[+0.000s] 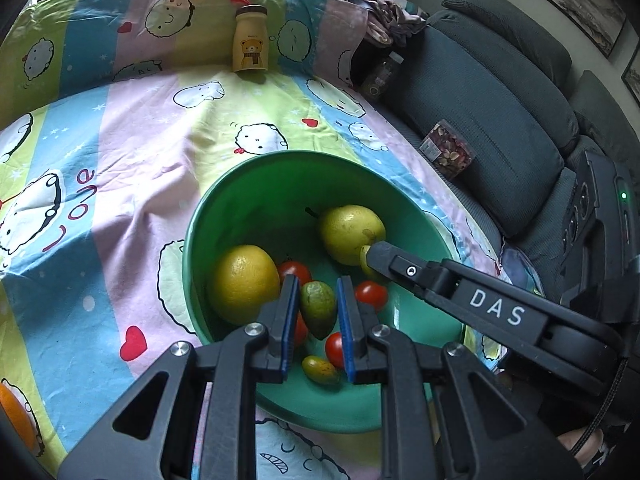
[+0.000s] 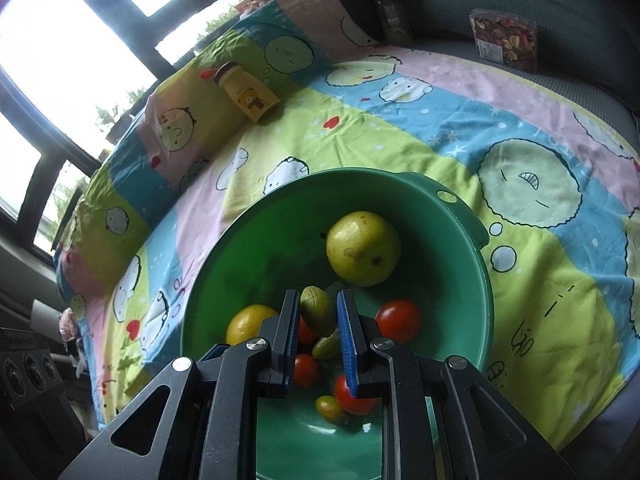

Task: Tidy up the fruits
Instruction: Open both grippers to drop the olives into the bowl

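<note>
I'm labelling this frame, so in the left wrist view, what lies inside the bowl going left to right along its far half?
Orange → small green fruit between the left gripper's fingers → pear, with the right gripper's tip against it, all in the green bowl.

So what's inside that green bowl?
The green plastic bowl holds a yellow-green pear, a yellow lemon, several red tomatoes and small green oval fruits. The hand-held grippers' black frames hide the bowl's near part.
</note>
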{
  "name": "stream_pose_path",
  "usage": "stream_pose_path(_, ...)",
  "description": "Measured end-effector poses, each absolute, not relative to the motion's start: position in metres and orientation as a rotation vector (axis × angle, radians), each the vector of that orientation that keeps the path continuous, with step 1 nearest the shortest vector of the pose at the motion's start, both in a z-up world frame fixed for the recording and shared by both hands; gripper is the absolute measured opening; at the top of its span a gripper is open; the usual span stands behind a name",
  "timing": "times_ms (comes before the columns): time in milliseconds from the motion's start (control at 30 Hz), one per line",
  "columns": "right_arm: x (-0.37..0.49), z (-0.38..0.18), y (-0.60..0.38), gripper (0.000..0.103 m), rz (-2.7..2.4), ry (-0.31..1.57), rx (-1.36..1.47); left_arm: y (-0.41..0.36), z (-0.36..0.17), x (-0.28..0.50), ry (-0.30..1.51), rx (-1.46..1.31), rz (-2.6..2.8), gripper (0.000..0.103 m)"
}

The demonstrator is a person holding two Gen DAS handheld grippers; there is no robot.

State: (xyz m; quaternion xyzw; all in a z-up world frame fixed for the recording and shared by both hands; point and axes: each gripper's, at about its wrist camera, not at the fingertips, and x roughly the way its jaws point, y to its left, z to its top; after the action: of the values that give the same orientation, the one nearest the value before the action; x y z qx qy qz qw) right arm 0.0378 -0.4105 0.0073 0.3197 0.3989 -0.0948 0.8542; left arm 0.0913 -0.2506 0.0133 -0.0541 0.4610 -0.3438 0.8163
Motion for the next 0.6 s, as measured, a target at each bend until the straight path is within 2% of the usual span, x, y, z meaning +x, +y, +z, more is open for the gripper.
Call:
stream_pose_path(500,0.0354,0.0040,-0.4169,0.021,-0.118,0.824,0.770,-0.2530,0.0079,0.0946,1.001,-0.109,-0.719,0.019)
stream_pose_path(567,0.0340,0.0041,-0.4185,0.022,-0.108,0.819,0.788,-0.2497,0.0115,0.0922,0.995,-0.117,-0.720,0.026)
stream_pose_path(600,0.0334,0.0041,-0.4191,0.023,-0.102,0.817,0.796,-0.2473,0.0137,0.0912,0.988,-0.128,-0.719,0.038)
